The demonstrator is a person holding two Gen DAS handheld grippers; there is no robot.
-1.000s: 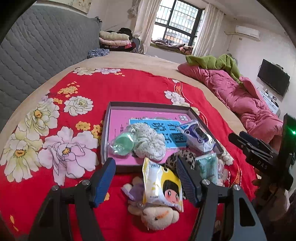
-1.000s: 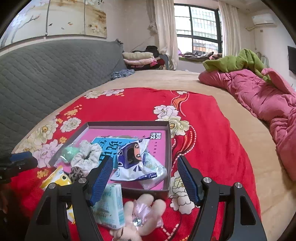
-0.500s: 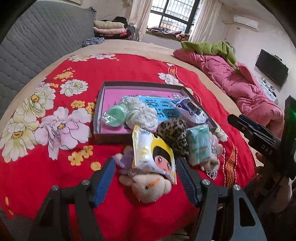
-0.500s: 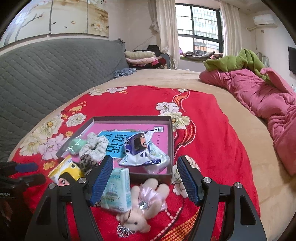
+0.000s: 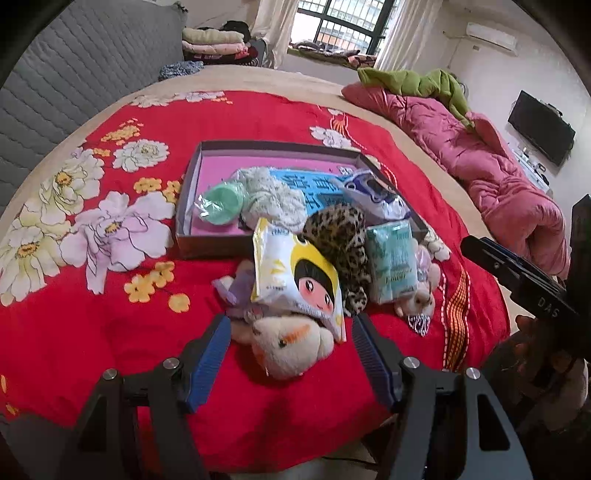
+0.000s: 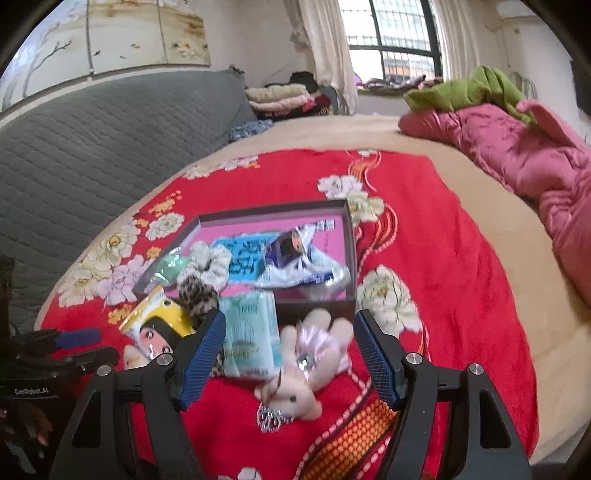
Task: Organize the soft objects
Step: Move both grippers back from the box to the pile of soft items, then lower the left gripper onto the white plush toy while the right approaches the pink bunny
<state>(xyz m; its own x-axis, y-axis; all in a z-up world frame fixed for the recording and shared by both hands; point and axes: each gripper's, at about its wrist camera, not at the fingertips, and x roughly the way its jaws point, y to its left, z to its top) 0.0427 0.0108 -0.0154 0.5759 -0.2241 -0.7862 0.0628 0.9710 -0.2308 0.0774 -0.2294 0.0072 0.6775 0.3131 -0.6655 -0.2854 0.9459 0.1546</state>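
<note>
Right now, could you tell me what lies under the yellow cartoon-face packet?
A cream plush toy with a lilac dress lies under the yellow packet; its head pokes out. Its body is mostly covered.

a cream plush rabbit point(image 5: 291, 345) lies under a yellow cartoon packet point(image 5: 295, 277), beside a leopard scrunchie point(image 5: 343, 240) (bunched up), in front of the open box point(image 5: 221, 243).

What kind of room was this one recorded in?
Most likely a home bedroom. The work surface is a bed covered by a red floral blanket, with a rumpled pink quilt along one side, folded clothes stacked by the curtained window, and a wall-mounted TV.
</note>
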